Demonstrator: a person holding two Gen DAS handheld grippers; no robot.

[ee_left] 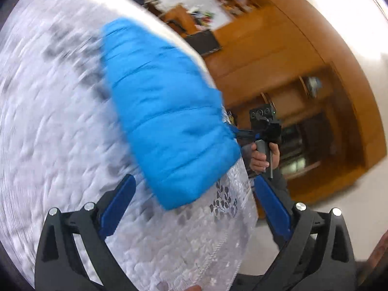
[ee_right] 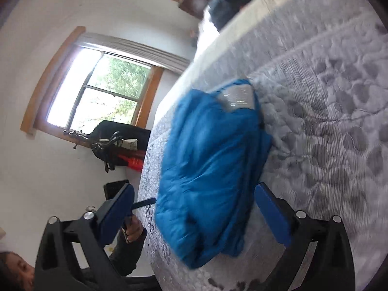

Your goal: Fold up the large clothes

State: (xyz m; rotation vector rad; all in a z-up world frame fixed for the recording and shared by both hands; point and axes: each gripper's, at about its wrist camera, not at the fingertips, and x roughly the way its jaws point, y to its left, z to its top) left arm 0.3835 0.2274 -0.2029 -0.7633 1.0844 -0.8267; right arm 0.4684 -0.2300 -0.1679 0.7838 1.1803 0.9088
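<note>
A: Where is the garment lying?

B: The blue padded jacket is resting in a folded bundle on the bed, at the mattress edge nearest you, by its corner.

A: What are your grippers doing?

B: You are holding the left gripper spread wide, gripping nothing. The right gripper is likewise spread, straddling the bundle's near end without pinching it.

A: How is it likely handling?

B: Judged from the quilting, it is light, soft and springy, with a slick shell. You are best pinching a seam or a folded edge, not the puffy middle.
</note>
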